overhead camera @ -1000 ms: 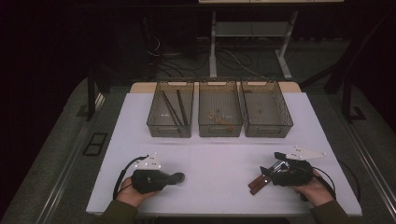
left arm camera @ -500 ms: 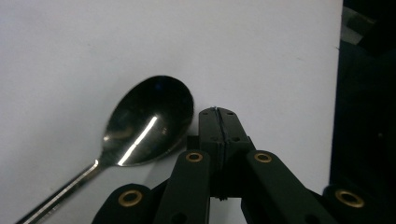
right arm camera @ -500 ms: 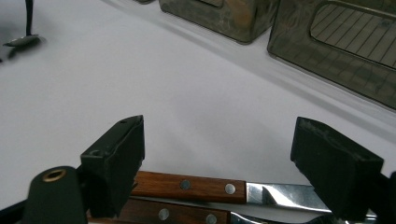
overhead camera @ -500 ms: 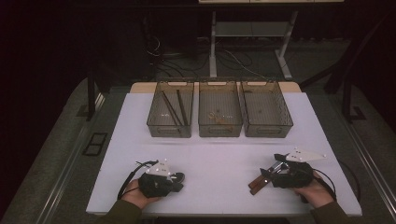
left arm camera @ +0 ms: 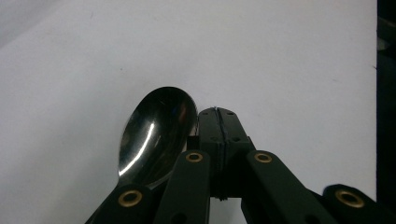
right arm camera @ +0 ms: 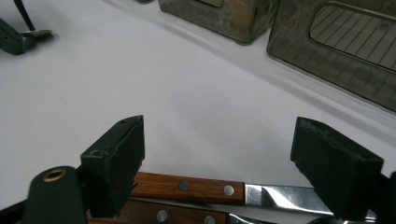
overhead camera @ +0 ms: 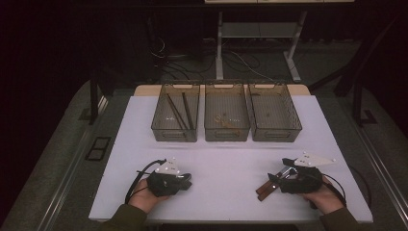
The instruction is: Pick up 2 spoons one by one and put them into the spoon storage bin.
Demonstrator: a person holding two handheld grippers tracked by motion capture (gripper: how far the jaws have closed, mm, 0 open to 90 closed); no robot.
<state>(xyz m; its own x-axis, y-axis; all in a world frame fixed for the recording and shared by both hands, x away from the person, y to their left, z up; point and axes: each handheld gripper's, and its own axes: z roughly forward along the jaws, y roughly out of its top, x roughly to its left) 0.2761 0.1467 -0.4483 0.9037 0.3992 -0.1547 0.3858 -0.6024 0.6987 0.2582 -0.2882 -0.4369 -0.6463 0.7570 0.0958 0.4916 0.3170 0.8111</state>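
In the left gripper view my left gripper (left arm camera: 217, 114) is shut, its two jaws pressed together with only a thin seam between them. A shiny metal spoon (left arm camera: 154, 135) lies against its left jaw, bowl forward, its handle hidden under the linkage. From above, that left gripper (overhead camera: 187, 180) rests near the table's front left. My right gripper (right arm camera: 219, 140) stands open and wide over two wooden-handled knives (right arm camera: 187, 186) that lie crosswise below its jaws. In the high view the knives' handles (overhead camera: 265, 187) stick out beside the right gripper (overhead camera: 280, 172) at the front right.
Three clear bins stand in a row at the back of the white table (overhead camera: 231, 154). The left bin (overhead camera: 159, 126) holds dark sticks, the middle bin (overhead camera: 226, 132) has small brownish bits, and the right bin (overhead camera: 275, 132) looks nearly bare. Dark floor surrounds the table.
My left hand has rolled, so the gripper's grey three-cornered plate now faces up, and it shifted slightly. The right gripper and the knives have not moved.
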